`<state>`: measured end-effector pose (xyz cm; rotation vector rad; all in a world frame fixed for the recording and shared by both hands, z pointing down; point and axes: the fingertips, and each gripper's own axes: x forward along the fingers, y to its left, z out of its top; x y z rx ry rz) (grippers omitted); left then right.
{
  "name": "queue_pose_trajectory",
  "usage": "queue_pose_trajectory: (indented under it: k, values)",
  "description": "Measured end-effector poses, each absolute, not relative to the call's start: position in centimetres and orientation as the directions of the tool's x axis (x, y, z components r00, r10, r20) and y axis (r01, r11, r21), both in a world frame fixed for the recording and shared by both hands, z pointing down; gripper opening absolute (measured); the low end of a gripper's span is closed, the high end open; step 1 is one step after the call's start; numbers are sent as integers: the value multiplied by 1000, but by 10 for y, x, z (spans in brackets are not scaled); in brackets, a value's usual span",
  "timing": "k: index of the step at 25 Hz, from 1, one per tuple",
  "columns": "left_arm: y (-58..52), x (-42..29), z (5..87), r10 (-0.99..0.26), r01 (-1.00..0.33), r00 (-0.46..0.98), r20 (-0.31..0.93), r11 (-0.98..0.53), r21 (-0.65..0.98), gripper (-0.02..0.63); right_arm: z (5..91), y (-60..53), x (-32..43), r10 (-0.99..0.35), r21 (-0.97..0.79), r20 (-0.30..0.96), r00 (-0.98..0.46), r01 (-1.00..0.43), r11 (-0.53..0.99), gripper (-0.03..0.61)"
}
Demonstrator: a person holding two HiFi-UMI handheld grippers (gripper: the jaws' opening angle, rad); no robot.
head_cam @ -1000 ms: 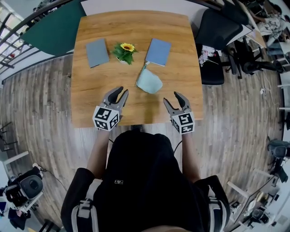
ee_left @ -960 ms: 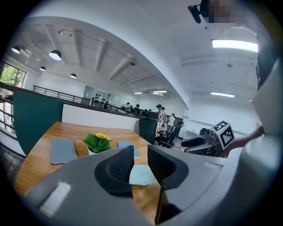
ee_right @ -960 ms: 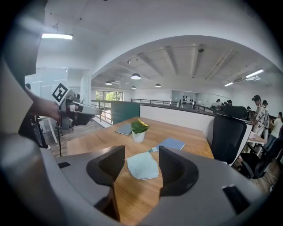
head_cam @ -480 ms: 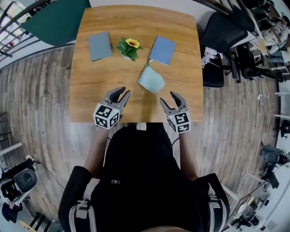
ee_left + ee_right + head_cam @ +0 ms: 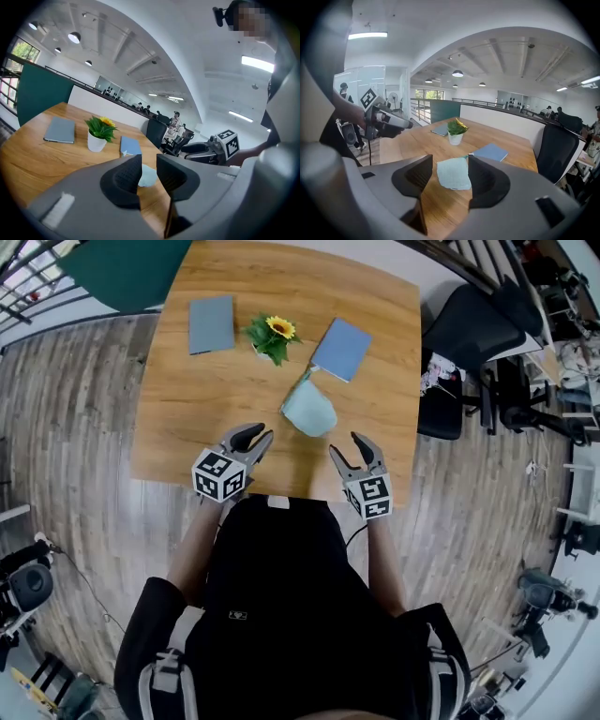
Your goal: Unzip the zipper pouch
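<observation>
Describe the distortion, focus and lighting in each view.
Head view: fisheye bows the table edges and floor planks; light is even, shadows faint. Left gripper view: black rounded corners, the close fingers slightly soft, a mosaic patch at upper right. Right gripper view: the ceiling lamp glares white; the pouch is sharp.

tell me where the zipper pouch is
In the head view the zipper pouch lies on the table, right of centre, just on the person's side of the right-hand blue notebook and the potted sunflower.
</observation>
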<state>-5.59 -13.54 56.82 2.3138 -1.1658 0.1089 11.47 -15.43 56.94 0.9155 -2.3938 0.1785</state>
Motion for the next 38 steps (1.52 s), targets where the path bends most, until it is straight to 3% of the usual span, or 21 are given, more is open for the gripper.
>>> queue_pose_trajectory:
  k: [23, 38]
  values:
    - [-182, -38, 690, -816, -641, 472, 334, -57, 766, 82, 589, -190, 136, -442, 34, 638, -630, -551, 834, 236]
    - [-204, -39, 735, -851, -356, 404, 335, 191, 915, 84, 588, -194, 145, -420, 35, 660, -622, -533, 845, 236]
